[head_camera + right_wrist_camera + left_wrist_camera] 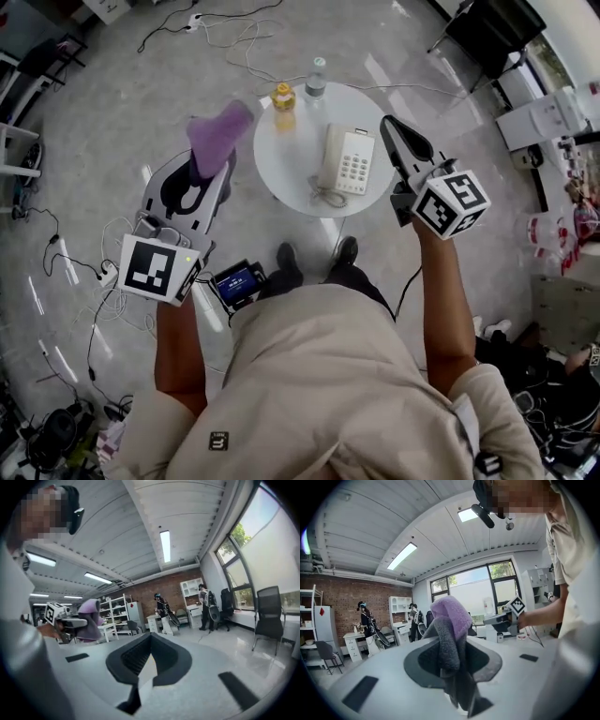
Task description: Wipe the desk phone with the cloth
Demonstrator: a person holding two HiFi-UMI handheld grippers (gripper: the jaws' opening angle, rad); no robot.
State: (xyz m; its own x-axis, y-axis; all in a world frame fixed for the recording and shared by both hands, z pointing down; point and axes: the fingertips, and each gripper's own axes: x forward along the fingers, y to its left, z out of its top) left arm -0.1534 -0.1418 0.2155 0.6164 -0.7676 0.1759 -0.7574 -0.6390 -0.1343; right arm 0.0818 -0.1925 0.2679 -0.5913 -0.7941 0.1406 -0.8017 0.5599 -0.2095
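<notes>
Your left gripper (202,178) is clamped on the purple cloth (219,137); in the left gripper view the fabric is pinched between the jaws, its top bunched into a rounded lump above them and a grey fold hanging down in front; in the head view the cloth sits left of the round white table (281,173), apart from everything on it. Your right gripper (389,123) is empty, its jaws brought together at the tips with nothing between them, as the right gripper view shows; both grippers are held up and look out across the room rather than down. The desk phone (346,161) lies on the table's right half, handset on its cradle along the left side, keypad to the right, coiled cord (328,196) at its near end; neither gripper touches it. A yellow bottle (283,104) and a clear water bottle (316,79) stand at the table's far edge; your shoes (288,260) show just below its near rim.
</notes>
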